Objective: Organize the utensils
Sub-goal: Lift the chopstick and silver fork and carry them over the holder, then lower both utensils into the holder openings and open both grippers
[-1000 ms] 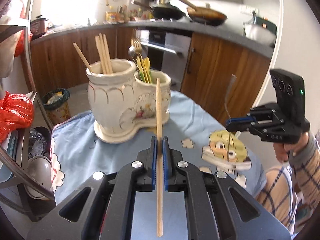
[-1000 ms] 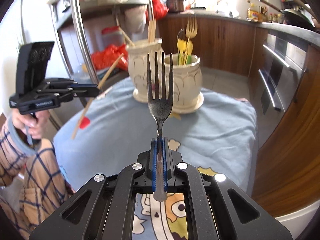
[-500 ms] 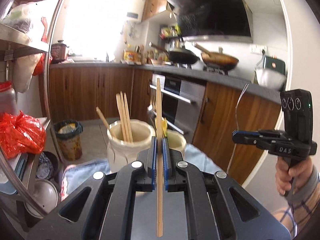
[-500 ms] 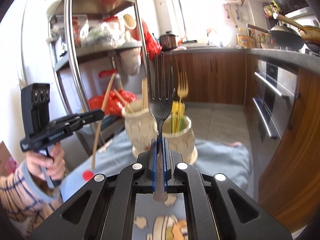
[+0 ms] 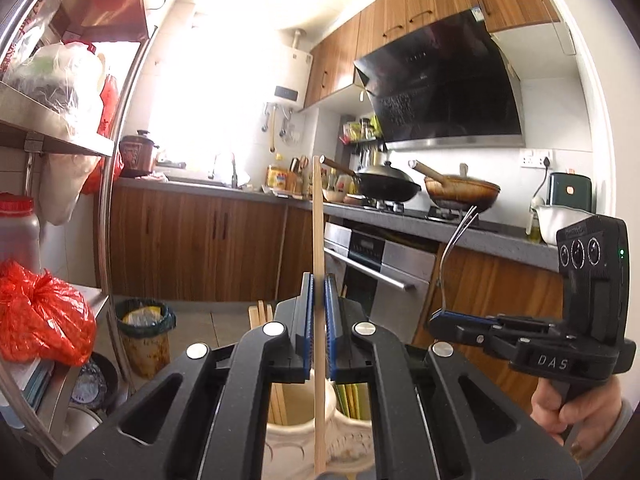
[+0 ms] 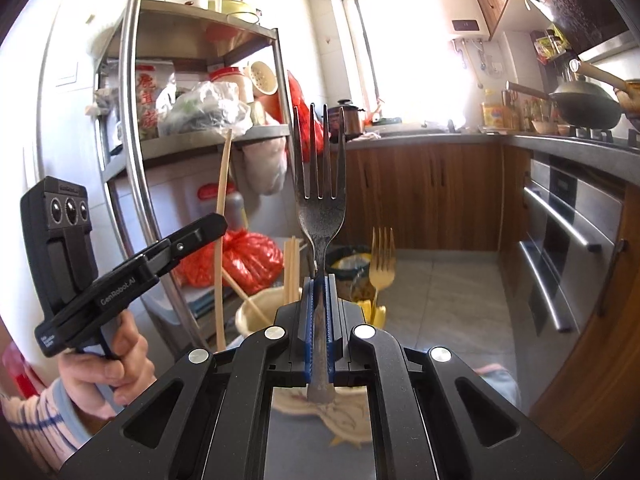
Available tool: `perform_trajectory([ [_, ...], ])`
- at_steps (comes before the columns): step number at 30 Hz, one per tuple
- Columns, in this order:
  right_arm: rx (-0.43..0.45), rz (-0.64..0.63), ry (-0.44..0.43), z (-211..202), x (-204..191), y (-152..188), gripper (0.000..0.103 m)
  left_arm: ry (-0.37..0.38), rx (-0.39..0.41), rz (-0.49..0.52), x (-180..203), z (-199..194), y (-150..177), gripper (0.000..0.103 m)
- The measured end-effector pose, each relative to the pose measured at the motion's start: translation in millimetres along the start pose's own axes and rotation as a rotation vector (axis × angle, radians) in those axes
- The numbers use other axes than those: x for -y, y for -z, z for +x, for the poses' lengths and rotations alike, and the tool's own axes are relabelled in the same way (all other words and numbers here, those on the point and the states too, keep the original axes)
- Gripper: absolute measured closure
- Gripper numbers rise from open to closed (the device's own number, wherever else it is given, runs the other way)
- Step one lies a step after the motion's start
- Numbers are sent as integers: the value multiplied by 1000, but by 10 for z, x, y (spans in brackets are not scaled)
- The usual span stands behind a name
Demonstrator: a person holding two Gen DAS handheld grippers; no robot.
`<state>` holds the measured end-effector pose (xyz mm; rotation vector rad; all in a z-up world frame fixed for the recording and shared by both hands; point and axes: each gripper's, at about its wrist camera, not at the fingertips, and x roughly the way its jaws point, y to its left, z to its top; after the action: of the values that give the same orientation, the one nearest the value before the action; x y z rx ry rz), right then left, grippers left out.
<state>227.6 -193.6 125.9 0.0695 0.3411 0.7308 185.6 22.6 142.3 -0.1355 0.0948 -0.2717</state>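
My left gripper (image 5: 318,280) is shut on a wooden chopstick (image 5: 318,216) held upright, its lower end over the left cup of the cream ceramic utensil holder (image 5: 296,440). My right gripper (image 6: 319,284) is shut on a dark metal fork (image 6: 320,200), tines up, above the same holder (image 6: 256,312). The holder's left cup holds several chopsticks (image 6: 292,268); its right cup holds a gold fork (image 6: 382,256) and yellow utensils. In the left wrist view the right gripper (image 5: 440,320) shows at right with the fork (image 5: 456,236). In the right wrist view the left gripper (image 6: 218,224) shows at left with the chopstick (image 6: 222,200).
A steel shelf rack (image 6: 132,152) with bags and jars stands at left. A red plastic bag (image 5: 40,316) and a bin (image 5: 144,336) sit low on the left. Wooden cabinets, an oven (image 5: 380,276) and a counter with woks (image 5: 384,186) lie behind.
Both grippers have risen and tilted up with their utensils. The holder has dropped to the bottom of both views and now sits beneath the grippers.
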Motion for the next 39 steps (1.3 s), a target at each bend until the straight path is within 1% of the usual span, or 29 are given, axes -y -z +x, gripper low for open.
perform_trajectory([
  [4,-5,4,2,119,66,-16,97,-17,30,-16,-78,95,-11,98],
  [12,11,16,2,236,123,-108,97,-36,102,-56,-157,158,-109,98],
  [16,8,8,13,284,101,-114,97,-47,114,-55,-168,210,-124,98],
  [19,-2,-6,27,347,71,-98,97,-76,110,-27,-148,282,-42,98],
  [22,-15,-15,37,408,62,-68,97,-90,86,-16,-134,374,55,98],
  [29,-38,-28,77,522,87,12,97,-94,61,5,-41,469,185,98],
  [33,-65,-23,85,587,120,76,97,-103,37,14,-13,520,261,98],
  [39,-130,-19,88,716,158,186,97,-117,-11,42,37,598,409,98],
])
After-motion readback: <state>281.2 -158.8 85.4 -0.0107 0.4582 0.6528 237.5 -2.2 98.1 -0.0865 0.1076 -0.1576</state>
